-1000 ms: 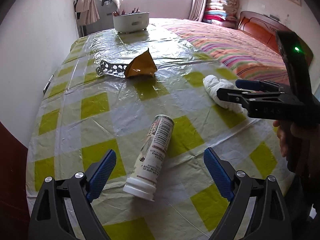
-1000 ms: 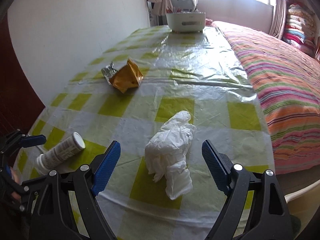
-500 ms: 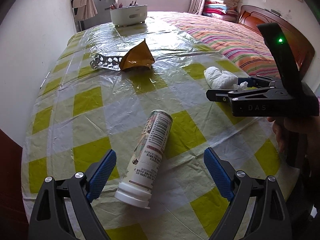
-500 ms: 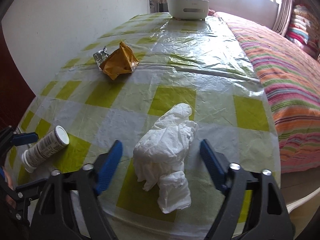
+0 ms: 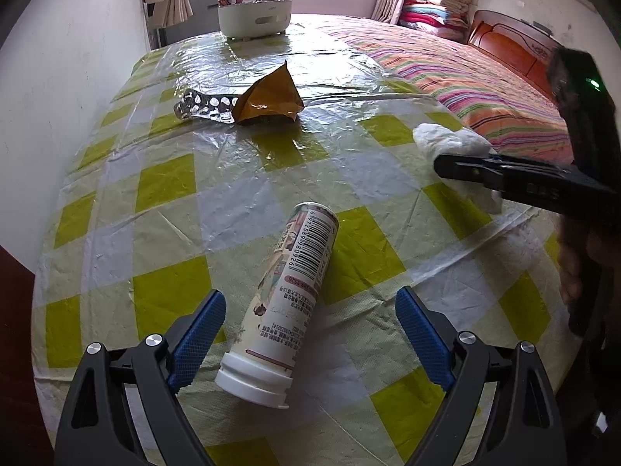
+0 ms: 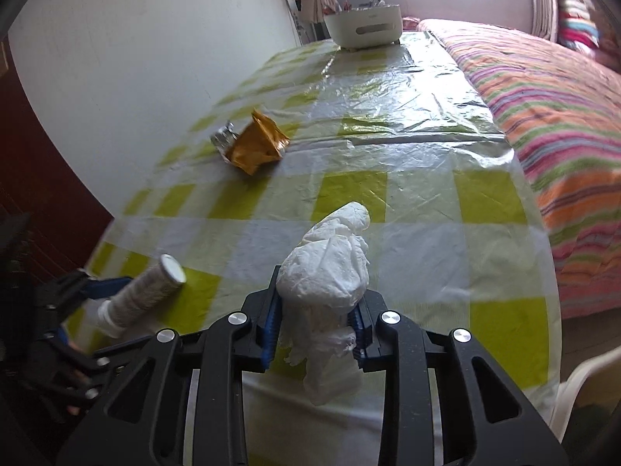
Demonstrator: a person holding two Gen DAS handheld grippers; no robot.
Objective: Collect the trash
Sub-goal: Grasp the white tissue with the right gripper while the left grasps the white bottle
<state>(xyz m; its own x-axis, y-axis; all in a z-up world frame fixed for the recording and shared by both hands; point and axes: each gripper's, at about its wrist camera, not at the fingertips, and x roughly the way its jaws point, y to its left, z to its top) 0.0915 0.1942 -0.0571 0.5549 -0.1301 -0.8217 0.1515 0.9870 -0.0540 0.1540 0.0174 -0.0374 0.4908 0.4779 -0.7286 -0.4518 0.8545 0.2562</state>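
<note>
Your right gripper (image 6: pixel 315 320) has just been closing and its blue pads are now pinched on the crumpled tissue (image 6: pixel 330 268), squeezing it at the waist, with the wad bulging above the pads and a tail hanging below. Can't tell whether it's off the table (image 6: pixel 419 194) yet. So first pick looks secured, nothing binned.

Your left gripper (image 5: pixel 306 334) is wide open, holding nothing. It straddles the cap end of the bottle (image 5: pixel 289 295), which lies on its side on the checked cloth; the pads are clear of it on both sides. Close there and you likely have item two.

Still out on the table: the brown wrapper (image 5: pixel 271 101) and the foil blister strip (image 5: pixel 205 105) touching its left edge, both well beyond the bottle toward the wall side.

The white tub (image 5: pixel 254 17) at the far end of the table is probably the drop point; something already sticks out of it, too small to identify.

My read: early, one of four pieces gripped, none deposited.
</note>
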